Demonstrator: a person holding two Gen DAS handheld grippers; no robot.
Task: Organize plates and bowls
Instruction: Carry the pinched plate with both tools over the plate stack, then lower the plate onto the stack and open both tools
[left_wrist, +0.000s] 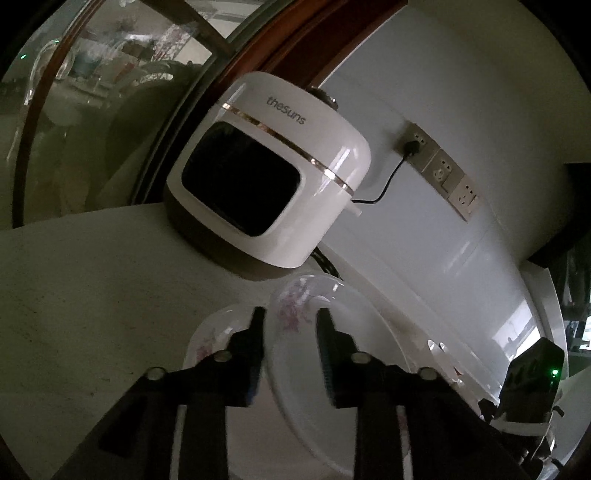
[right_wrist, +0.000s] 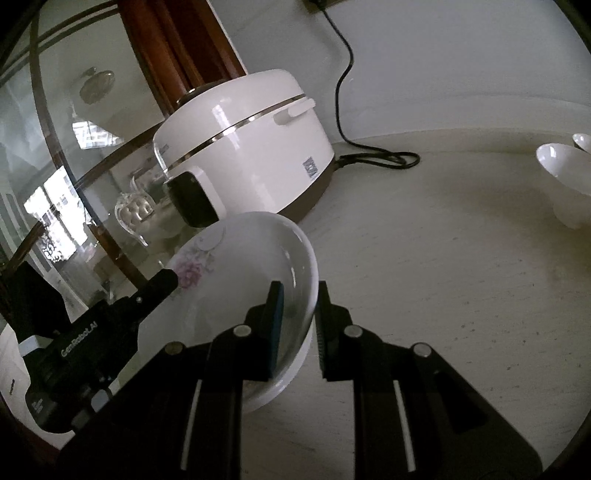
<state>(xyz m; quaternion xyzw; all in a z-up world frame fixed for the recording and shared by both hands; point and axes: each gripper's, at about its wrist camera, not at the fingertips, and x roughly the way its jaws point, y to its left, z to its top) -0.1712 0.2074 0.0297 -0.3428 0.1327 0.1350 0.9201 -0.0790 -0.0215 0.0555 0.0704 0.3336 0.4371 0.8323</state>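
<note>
Readable on the white rice cooker: the brand "thesuns" in grey lowercase letters on the lid, above the thin gold band and the dark display window. On the cooker's side, seen from the right wrist view, a small dark square label, too small to read. On the black body of the left gripper, white lettering along its flank, blurred, apparently "GenRobot.AI". Below it, a few small white marks, illegible. Nothing legible on the wall sockets.
</note>
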